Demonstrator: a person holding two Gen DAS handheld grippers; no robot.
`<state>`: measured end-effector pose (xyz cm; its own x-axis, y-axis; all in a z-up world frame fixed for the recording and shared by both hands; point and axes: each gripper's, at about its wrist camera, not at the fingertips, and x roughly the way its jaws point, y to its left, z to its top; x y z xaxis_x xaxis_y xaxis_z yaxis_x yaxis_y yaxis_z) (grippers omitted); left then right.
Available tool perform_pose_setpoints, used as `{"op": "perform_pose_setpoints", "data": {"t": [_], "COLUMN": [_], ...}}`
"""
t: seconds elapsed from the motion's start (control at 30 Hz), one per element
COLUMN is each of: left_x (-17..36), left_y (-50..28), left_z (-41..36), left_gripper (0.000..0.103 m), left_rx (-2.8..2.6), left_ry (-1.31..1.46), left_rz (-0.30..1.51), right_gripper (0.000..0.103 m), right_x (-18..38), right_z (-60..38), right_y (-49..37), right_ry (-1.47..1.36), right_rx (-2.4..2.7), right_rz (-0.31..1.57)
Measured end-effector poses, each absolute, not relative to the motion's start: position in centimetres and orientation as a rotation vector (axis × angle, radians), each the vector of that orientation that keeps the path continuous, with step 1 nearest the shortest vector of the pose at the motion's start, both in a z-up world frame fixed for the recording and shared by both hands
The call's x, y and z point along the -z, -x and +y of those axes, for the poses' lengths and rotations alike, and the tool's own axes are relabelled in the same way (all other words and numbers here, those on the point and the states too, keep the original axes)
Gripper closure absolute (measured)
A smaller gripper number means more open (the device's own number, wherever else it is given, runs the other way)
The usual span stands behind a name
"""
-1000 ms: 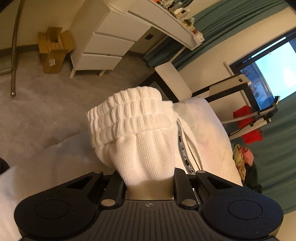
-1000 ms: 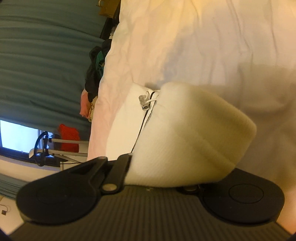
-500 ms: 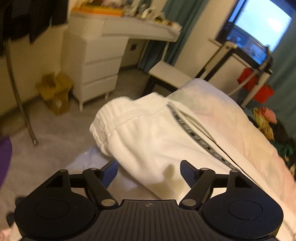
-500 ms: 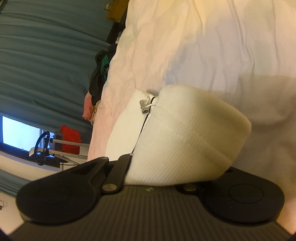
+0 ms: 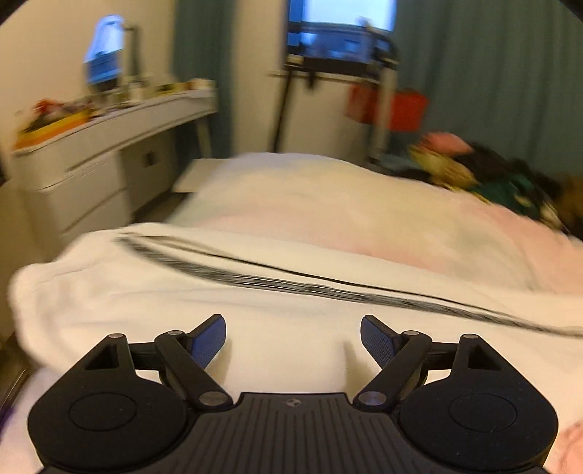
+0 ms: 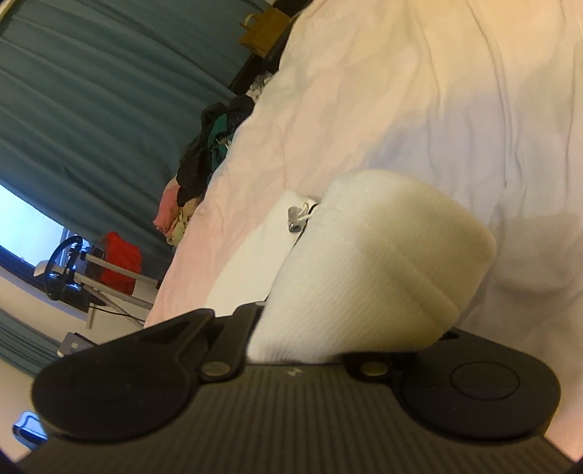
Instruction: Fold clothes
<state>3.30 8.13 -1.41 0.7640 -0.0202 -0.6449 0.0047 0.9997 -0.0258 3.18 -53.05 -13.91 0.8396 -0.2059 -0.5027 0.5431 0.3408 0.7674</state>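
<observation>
White sweatpants (image 5: pixel 255 302) with a black printed side stripe (image 5: pixel 298 286) lie across the pale bed cover (image 5: pixel 328 204). In the left wrist view my left gripper (image 5: pixel 291 326) hovers just over the fabric. Its jaws are opening wide, with the blue pads (image 5: pixel 207 342) touching nothing and no cloth pinched between them. In the right wrist view my right gripper (image 6: pixel 328 339) is shut on a thick ribbed fold of the same white sweatpants (image 6: pixel 382 262), which hides both fingertips. A metal-tipped drawstring (image 6: pixel 295 218) hangs at the edge of that fold.
A white dresser and cluttered shelf (image 5: pixel 91 171) stand left of the bed. A pile of mixed clothes (image 5: pixel 492 175) lies at the bed's far right, beside a rack with a red item (image 5: pixel 393 105). Teal curtains (image 6: pixel 91 109) and a paper bag (image 6: pixel 262 29) line the wall.
My left gripper let go of the ribbed cuff, opened wide, rolled level and swung across, so the sweatpants now lie flat below it. My right gripper kept its grip and stayed nearly still.
</observation>
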Motion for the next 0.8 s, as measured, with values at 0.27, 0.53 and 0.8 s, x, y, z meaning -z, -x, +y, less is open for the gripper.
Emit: {"op": "perform_pose_setpoints", "data": {"t": [0.27, 0.53, 0.8], "left_x": [8.4, 10.7, 5.1], "left_y": [-4.6, -5.1, -4.0], "left_z": [0.0, -0.4, 4.9], "left_gripper": [0.014, 0.01, 0.008], "left_rx": [0.085, 0.069, -0.027], "left_ry": [-0.135, -0.206, -0.039], "left_rz": [0.743, 0.719, 0.617], "right_gripper": [0.092, 0.092, 0.091], "right_x": [12.4, 5.4, 2.1], "right_z": [-52.1, -43.9, -25.5], "right_y": [-3.9, -6.9, -7.8], "right_ry": [-0.974, -0.41, 0.123], "right_rx": [0.517, 0.531, 0.294], "right_rz": [0.342, 0.247, 0.099]}}
